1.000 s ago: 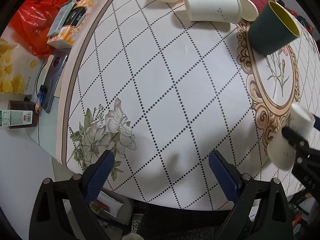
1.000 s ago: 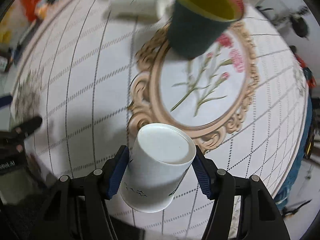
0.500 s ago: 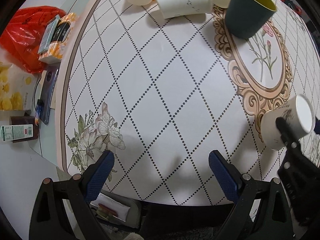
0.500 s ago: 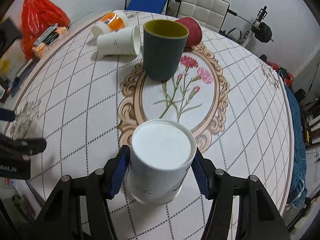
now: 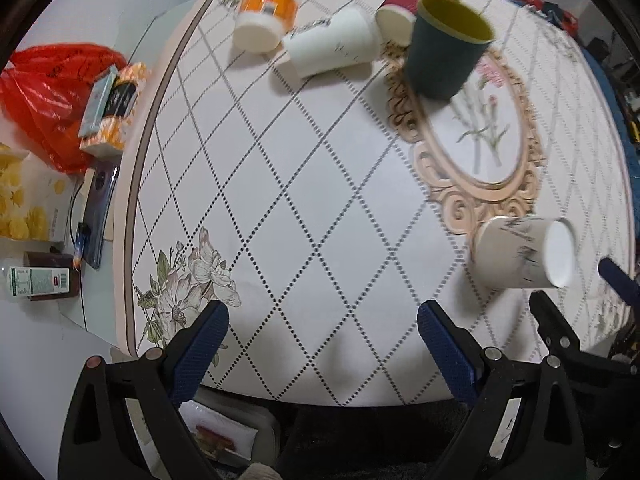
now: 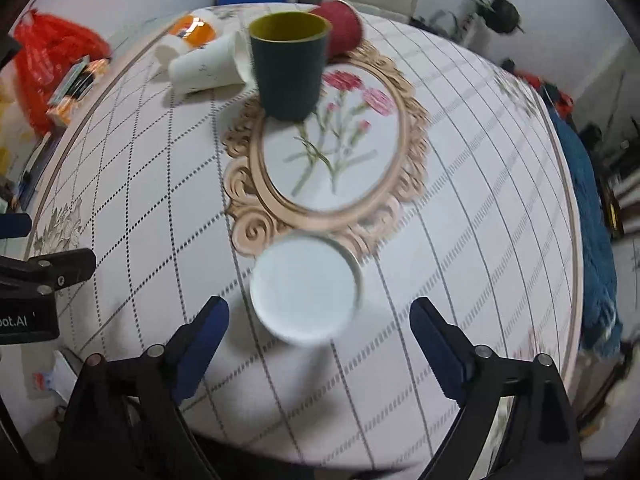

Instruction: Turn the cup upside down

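A white paper cup (image 6: pixel 306 288) stands upside down on the table, base up, just in front of the ornate oval frame print. It also shows in the left wrist view (image 5: pixel 524 254), at the right. My right gripper (image 6: pixel 320 332) is open, its fingers wide on either side of the cup and clear of it. My left gripper (image 5: pixel 322 338) is open and empty over the table's near edge, left of the cup.
A dark green cup (image 6: pixel 289 66) stands upright at the far end of the oval. Behind it lie a white paper cup (image 6: pixel 206 66), a red cup (image 6: pixel 342 32) and an orange-labelled tub (image 5: pixel 266 16). A red bag (image 5: pixel 48 92) and boxes sit left of the table.
My right gripper has opened and let go of the white cup, which now stands base up on the table. The gripper has drawn back a little.
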The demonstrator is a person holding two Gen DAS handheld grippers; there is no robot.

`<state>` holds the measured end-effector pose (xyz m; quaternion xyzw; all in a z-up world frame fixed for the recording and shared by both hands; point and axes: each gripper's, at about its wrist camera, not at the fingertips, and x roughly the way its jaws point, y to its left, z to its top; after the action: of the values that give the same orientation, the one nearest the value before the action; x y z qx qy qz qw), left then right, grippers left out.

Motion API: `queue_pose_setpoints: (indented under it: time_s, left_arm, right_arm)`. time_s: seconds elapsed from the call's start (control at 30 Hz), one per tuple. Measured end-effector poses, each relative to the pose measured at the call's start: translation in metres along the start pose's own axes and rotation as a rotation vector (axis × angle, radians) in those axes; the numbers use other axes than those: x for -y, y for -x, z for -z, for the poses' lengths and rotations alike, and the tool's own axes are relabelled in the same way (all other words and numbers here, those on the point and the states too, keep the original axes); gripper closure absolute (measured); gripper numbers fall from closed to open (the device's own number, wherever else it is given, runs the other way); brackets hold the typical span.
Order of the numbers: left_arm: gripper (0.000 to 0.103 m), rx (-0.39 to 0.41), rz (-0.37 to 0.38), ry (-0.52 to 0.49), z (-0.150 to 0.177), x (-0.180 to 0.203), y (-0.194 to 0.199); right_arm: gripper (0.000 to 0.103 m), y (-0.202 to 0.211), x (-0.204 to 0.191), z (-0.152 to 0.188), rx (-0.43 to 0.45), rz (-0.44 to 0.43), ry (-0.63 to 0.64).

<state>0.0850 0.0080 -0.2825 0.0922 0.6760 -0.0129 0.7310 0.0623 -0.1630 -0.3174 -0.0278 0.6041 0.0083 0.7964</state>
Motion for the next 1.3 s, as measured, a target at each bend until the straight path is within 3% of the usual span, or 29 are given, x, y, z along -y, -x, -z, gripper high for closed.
queue_pose_setpoints:
  time_s: [0.27,0.47,0.9,1.3]
  left_arm:
    - [0.002,0.102,0.031,-0.042,0.017,0.013,0.046]
    - [0.002,0.162,0.047,-0.052,0.032,0.018,0.080]
    - [0.002,0.314,0.039,-0.013,0.082,0.029,0.178]
    - [0.002,0.397,0.070,0.012,0.128,0.035,0.253]
  right_arm:
    - [0.005,0.067,0.028,0.037,0.007,0.070,-0.204]
    - [0.005,0.114,0.048,0.055,0.055,0.091,-0.285]
    - [0.005,0.217,0.063,0.083,0.162,0.070,-0.265]
    - [0.005,0.329,0.069,0.118,0.269,0.065,-0.237]
